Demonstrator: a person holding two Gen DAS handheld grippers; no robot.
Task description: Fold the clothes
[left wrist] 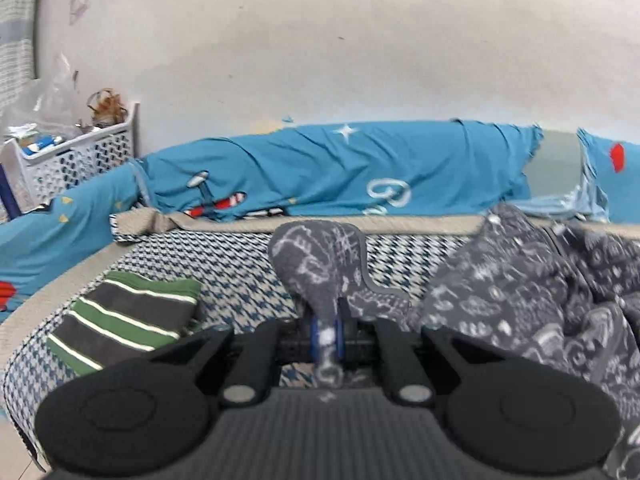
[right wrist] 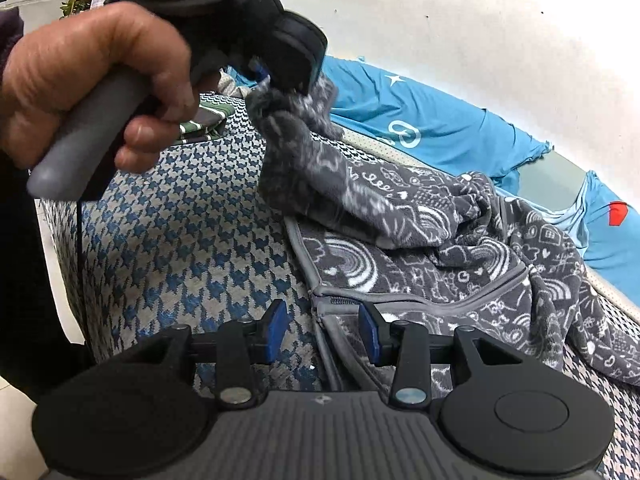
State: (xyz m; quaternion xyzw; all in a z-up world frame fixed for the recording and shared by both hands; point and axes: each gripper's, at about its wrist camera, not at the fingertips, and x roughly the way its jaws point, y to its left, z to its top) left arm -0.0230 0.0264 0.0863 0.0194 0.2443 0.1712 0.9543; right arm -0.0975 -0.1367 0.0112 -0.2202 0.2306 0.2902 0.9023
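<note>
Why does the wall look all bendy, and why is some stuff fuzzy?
Left wrist view: the fisheye lens curves the wall; the grey patterned garment in the left gripper is motion-blurred. Right wrist view: the hand looks soft, the houndstooth cover sharp.

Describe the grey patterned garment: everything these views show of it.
The grey patterned garment looks like soft fleece, dark grey with white doodle prints: rainbows, hearts, scribbles. It has lighter grey piping and a zipper along one edge. It lies crumpled and unfolded on the houndstooth cover. One end is lifted, pinched in the left hand-held gripper. The right hand-held gripper is open over the zipper edge, whether touching is unclear.
</note>
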